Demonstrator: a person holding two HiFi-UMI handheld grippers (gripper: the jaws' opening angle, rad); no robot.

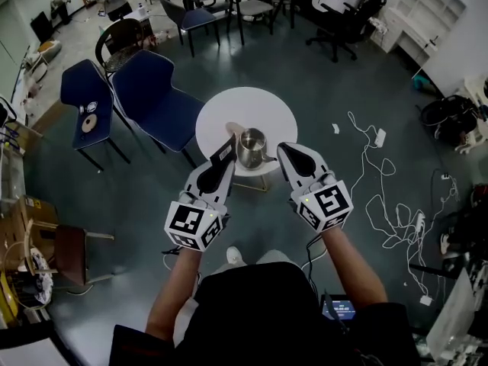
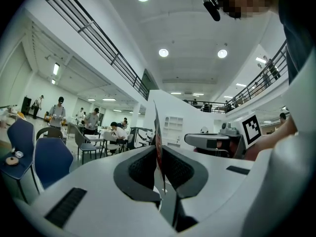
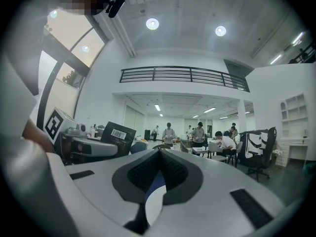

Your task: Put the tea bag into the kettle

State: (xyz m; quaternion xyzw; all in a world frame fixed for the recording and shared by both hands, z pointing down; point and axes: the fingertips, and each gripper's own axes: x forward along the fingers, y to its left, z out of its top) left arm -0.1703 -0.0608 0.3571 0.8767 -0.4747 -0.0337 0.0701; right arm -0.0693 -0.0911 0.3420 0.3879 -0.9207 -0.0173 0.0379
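Left hand-held gripper (image 2: 158,151) tight on the thin tea bag (image 2: 156,126), just beside the kettle (image 1: 251,148); right hand-held gripper (image 3: 159,153) closed, empty.

The tea bag (image 2: 157,142) shows only edge-on, its print unreadable. From the head view it is a pale scrap, too small to tell. The left gripper (image 1: 229,140) and right gripper (image 1: 283,149) cover the table's (image 1: 267,107) near rim. What the kettle (image 1: 252,148) holds cannot be told.

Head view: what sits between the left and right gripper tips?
The kettle, standing on the white round table, sits between the left gripper and the right gripper. The head view shows this. The left gripper holds the tea bag.
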